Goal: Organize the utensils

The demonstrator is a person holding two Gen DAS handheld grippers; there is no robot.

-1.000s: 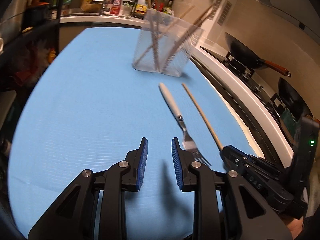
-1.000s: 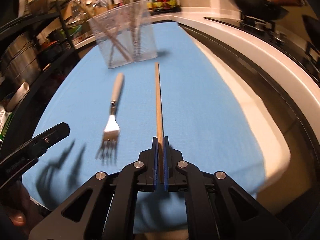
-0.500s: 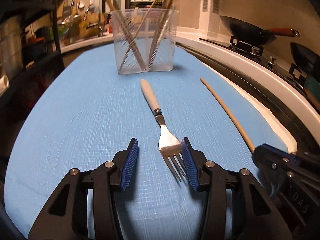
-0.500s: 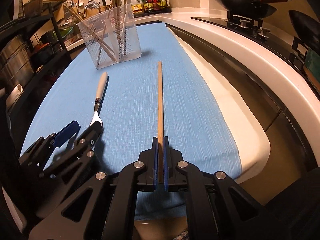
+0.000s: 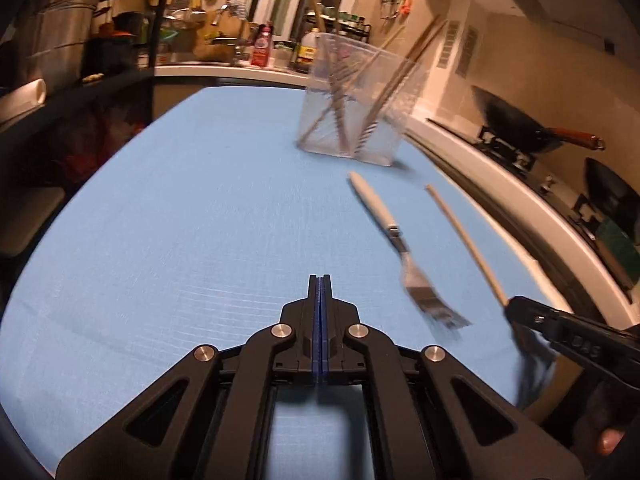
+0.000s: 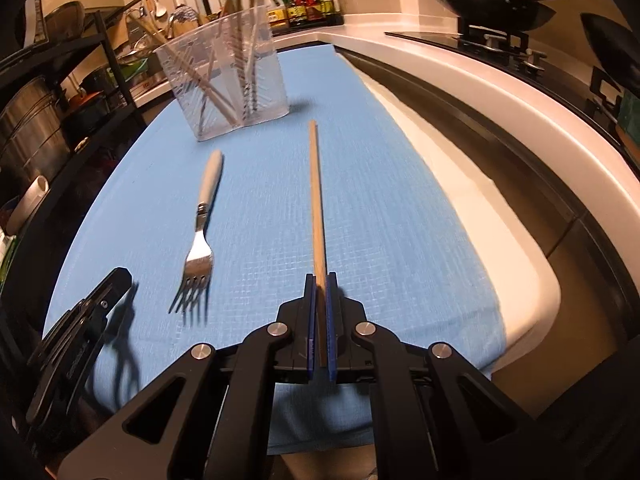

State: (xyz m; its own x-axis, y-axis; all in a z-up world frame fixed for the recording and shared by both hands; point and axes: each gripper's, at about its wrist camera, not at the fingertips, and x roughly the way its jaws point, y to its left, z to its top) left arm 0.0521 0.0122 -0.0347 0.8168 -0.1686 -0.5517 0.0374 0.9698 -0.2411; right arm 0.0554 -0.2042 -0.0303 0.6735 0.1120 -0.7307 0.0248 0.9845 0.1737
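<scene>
the left gripper [image 5: 320, 280], black with blue pads, is clenched on nothing above the blue woven mat [image 5: 192, 208] covering the counter [image 6: 532, 292]. ahead and to its right lies a silver fork with a pale grey handle [image 5: 394, 240], tines toward the gripper, flat on the mat. further right, the right gripper [image 6: 320, 278] grasps one end of a long wooden chopstick [image 6: 315, 200], which points straight ahead from it, its far end near a clear ribbed plastic container [image 6: 228, 80] holding more upright chopsticks. beyond the counter's white edge, far right, a black wok with a reddish handle [image 6: 492, 4] sits on the stove.
</scene>
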